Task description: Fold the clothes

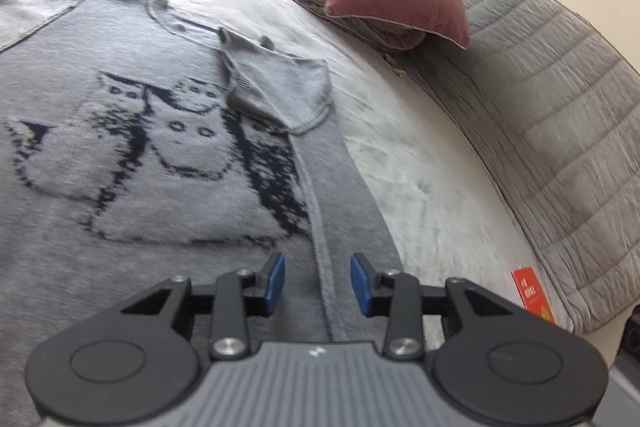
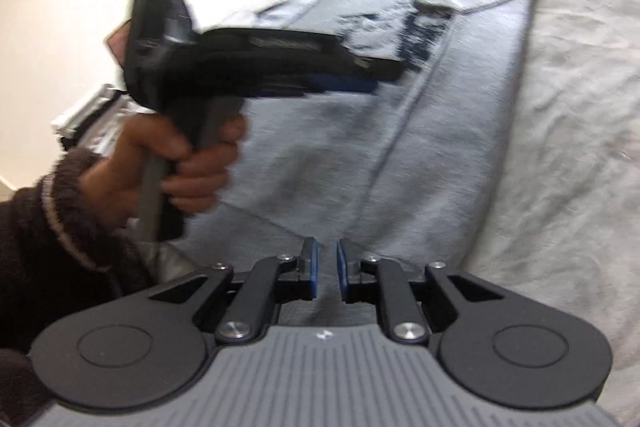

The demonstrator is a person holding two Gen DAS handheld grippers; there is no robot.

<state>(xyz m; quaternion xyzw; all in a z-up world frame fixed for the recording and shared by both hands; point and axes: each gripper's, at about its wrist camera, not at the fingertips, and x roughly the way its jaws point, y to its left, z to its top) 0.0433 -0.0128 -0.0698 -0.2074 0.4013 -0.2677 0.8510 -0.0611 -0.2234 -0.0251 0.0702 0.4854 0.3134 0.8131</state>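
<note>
Grey knitted sweater [image 1: 160, 155] lying flat, pattern up, on the pale bedsheet [image 1: 420, 179], its sleeve [image 1: 280, 95] and side strip folded inward to narrow it for later folds. Left gripper [image 1: 317, 285] hovers over the folded edge, jaws partly apart and empty. Right gripper [image 2: 327, 273], jaws slightly parted, pinches nothing.

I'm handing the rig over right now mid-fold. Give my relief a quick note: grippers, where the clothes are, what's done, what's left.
Left gripper: open, nothing between its pads, over the folded side strip.
Right gripper: slightly open, empty, near the hem.
Grey sweater: flat on the white bed sheet, inside out; one sleeve and that side folded onto the body.
Left: fold the other side, then bottom up.
</note>
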